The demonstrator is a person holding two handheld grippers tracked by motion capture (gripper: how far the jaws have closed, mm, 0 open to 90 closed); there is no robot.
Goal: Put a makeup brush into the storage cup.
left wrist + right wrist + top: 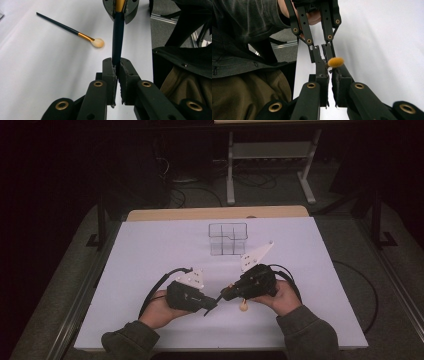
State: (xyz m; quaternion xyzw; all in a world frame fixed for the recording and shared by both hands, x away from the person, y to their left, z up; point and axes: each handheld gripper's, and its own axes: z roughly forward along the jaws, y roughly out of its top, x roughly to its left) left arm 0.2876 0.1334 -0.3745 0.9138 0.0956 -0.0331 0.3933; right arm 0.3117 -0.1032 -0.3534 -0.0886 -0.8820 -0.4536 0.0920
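White sheeting covers the desk (pixel 150 250), with dark floor and cables around it and a grey frame stand beyond the far edge. On the desk a clear organiser (pixel 228 239) with several compartments stands just past the middle; it serves as the landmark.

On the person's side of the organiser, both hands meet near the front edge. The left claw (pixel 212 306) sits to the near left of the organiser, the right claw (pixel 226 294) to the near right, and their tips point at each other, almost touching.

One brush (pixel 117 35) spans the gap between them. In the left gripper view the left claw (pixel 117 72) is narrowed onto the dark handle, pads pressing on it, and the gold ferrule end runs into the other claw's jaws at the top of that view. In the right gripper view the right claw (pixel 329 71) is likewise closed on the brush (pixel 335 62), whose orange-tan tuft pokes out just past the pads.

A second brush (pixel 71 30), with dark handle, gold ferrule and pale tuft, lies flat on the desk, apart from both claws. From above, its tuft (pixel 243 306) shows below the right hand, well on the near side of the organiser.
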